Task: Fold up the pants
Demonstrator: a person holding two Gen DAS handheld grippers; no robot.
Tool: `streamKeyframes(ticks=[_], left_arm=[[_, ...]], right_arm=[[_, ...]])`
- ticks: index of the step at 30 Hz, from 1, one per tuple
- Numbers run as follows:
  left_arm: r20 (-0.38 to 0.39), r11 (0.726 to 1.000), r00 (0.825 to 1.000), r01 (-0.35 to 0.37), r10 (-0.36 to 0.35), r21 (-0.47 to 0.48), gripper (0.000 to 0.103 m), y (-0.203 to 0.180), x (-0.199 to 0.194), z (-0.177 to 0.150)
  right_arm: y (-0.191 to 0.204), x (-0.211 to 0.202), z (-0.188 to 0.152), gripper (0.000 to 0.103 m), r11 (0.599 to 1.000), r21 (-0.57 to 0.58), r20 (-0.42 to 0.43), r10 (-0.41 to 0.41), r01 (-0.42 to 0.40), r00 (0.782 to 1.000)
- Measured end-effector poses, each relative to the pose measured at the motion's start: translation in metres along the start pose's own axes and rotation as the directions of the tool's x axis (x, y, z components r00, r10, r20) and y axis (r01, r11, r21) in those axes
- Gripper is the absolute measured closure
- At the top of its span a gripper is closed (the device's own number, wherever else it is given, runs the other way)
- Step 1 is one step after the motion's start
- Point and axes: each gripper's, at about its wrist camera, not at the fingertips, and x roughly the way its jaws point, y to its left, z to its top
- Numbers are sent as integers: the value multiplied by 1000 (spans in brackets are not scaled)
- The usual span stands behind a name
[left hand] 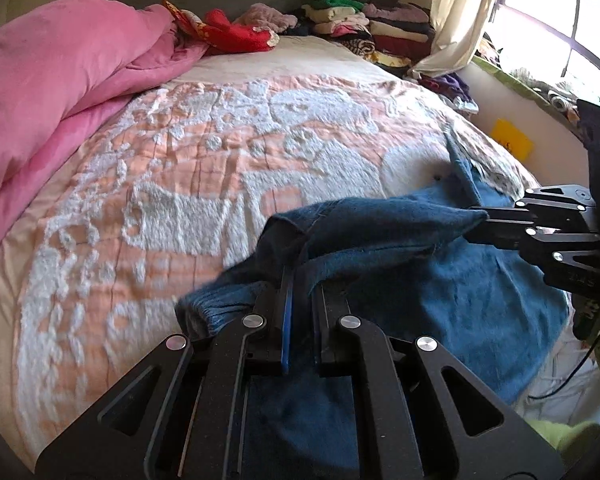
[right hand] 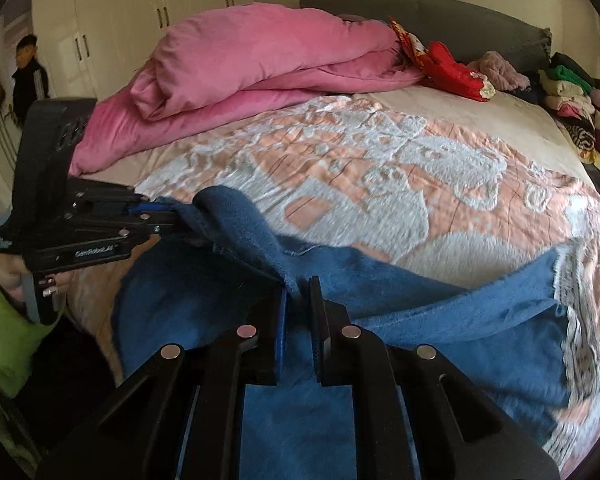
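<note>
The blue fleece pants [left hand: 480, 304] lie at the near edge of the bed, also in the right wrist view [right hand: 440, 312]. My left gripper [left hand: 300, 276] is shut on a fold of the pants by the elastic cuff [left hand: 208, 308] and holds it off the bed; it shows from the side in the right wrist view [right hand: 180, 220]. My right gripper [right hand: 298, 288] is shut on another edge of the pants; it shows in the left wrist view [left hand: 476, 224], pinching the fabric. The cloth hangs stretched between the two grippers.
The bed has a peach and white bedspread [left hand: 220, 184]. A pink duvet [left hand: 60, 80] is piled at the left, red cloth [left hand: 236, 34] near the headboard, stacks of folded clothes [left hand: 364, 20] at the far right. A window and curtain [left hand: 464, 12] are at the right. A person [right hand: 28, 76] stands by the wardrobe.
</note>
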Motion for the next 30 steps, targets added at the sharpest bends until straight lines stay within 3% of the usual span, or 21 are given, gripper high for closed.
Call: streamKeyframes(ticks=[16,19,23,25,26,27,30], left_arm=[[-39,999,999,1,1,48,99,-16,-23,-45],[-50,999,999,-19,21,46,99,-15,-24,-51],[-50,999,999,-11,13,44,99,-14,-29,-55],[-48,999,999,-5,7,40,99,-14,-29,-55],[-49,999,999,-1,3,41,99,-15,-30,-55],[-52,999,999,-3,5,41,99,-15,-29,-54],[-58,999,998,-2,5,41,99,-17,-27,-52]], right_arm=[[56,-37,-58,93,999,7,-38,32,-32,999],[65,-38,-67,99,997,14,-49,73,-72,996],[75,-41,-73,99,999,-32,-45,28,-29,999],[78,-45,-71,91,995,-95,-22,-38,36,999],[81,-45,-71,71,986,-145,-16,-81,78,997],[83,-44,-70,60,979,-178,-13,-107,103,994],[90,-33,-69,55,941,-301,-19,-168,154,986]])
